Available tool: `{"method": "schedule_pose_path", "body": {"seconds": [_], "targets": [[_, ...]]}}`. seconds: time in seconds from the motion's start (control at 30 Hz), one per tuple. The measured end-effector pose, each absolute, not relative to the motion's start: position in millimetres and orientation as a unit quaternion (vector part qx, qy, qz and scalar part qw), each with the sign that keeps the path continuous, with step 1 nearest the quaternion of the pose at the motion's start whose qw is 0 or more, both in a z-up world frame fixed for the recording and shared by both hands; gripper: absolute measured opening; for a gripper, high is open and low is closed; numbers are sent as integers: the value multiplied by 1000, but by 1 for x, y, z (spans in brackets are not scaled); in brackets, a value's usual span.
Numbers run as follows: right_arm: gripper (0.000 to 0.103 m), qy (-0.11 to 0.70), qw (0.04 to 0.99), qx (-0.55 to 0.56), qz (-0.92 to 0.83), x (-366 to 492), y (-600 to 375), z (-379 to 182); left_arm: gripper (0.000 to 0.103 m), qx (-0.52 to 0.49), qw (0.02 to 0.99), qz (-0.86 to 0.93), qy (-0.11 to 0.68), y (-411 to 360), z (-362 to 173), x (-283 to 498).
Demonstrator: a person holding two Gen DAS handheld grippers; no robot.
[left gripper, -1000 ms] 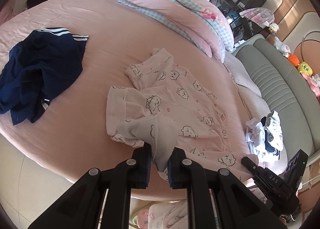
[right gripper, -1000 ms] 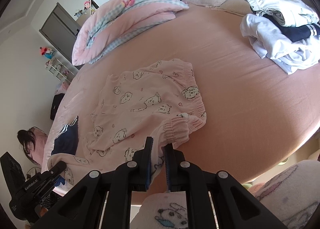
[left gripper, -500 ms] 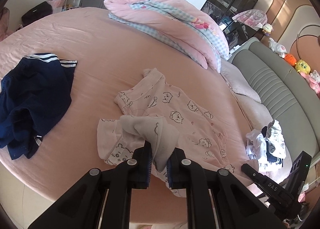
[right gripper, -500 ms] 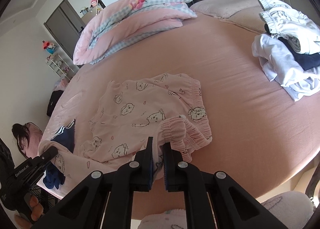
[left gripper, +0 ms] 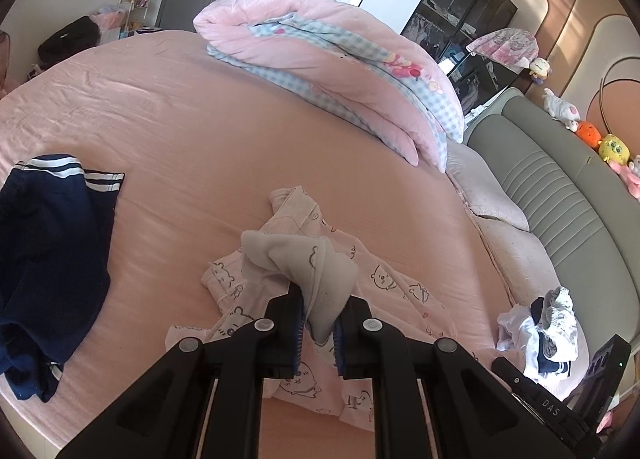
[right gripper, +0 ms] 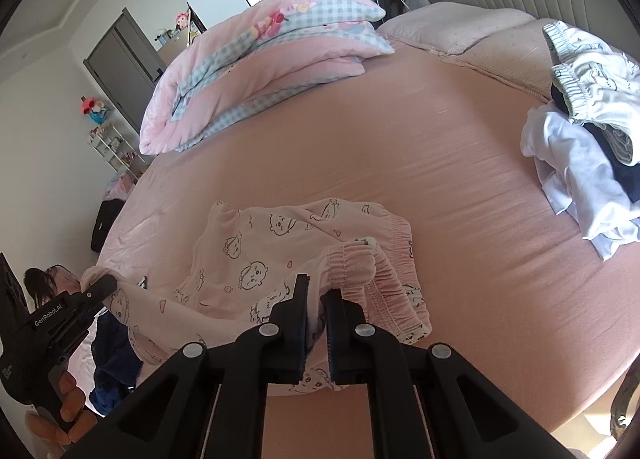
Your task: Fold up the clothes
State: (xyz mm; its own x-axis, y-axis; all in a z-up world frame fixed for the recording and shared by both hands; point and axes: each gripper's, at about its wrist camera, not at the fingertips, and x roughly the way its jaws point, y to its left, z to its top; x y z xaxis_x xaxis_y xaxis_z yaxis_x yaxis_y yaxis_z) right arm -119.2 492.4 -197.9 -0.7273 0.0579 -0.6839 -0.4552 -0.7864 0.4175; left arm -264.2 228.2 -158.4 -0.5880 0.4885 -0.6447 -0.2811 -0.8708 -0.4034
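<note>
Pink pyjama trousers (left gripper: 384,283) (right gripper: 256,259) printed with small cartoon animals lie on the round pink bed (left gripper: 192,131) (right gripper: 400,163). My left gripper (left gripper: 320,319) is shut on a leg end, holding it lifted and folded over, so its paler inside shows. My right gripper (right gripper: 317,299) is shut on the elastic waistband, raised off the sheet. The left gripper (right gripper: 100,283) also shows at the left edge of the right wrist view, pinching pink cloth, with a hand (right gripper: 68,411) on its handle. The right gripper's black body sits at the lower right of the left wrist view.
A navy garment (left gripper: 44,259) with white stripes lies at the bed's left. A folded pink and checked quilt (left gripper: 328,71) (right gripper: 260,71) lies at the far side. A pile of white and navy clothes (right gripper: 588,147) (left gripper: 548,331) sits to the right, near grey headboard cushions (left gripper: 560,199).
Both grippers have carried their ends of the trousers forward over the bed and slightly upward. The leg end now folds over the garment's middle, and the waistband bunches higher.
</note>
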Motion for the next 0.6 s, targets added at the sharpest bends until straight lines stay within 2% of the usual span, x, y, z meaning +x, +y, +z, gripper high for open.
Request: {"method": "schedule_pose_path", "body": {"seconds": [0.23, 0.6], "targets": [[5, 276, 159, -345, 883, -156, 507, -201, 10, -410, 211, 879, -119, 249, -166, -303], [5, 291, 180, -370, 864, -198, 540, -235, 10, -450, 202, 867, -71, 291, -193, -359]]}}
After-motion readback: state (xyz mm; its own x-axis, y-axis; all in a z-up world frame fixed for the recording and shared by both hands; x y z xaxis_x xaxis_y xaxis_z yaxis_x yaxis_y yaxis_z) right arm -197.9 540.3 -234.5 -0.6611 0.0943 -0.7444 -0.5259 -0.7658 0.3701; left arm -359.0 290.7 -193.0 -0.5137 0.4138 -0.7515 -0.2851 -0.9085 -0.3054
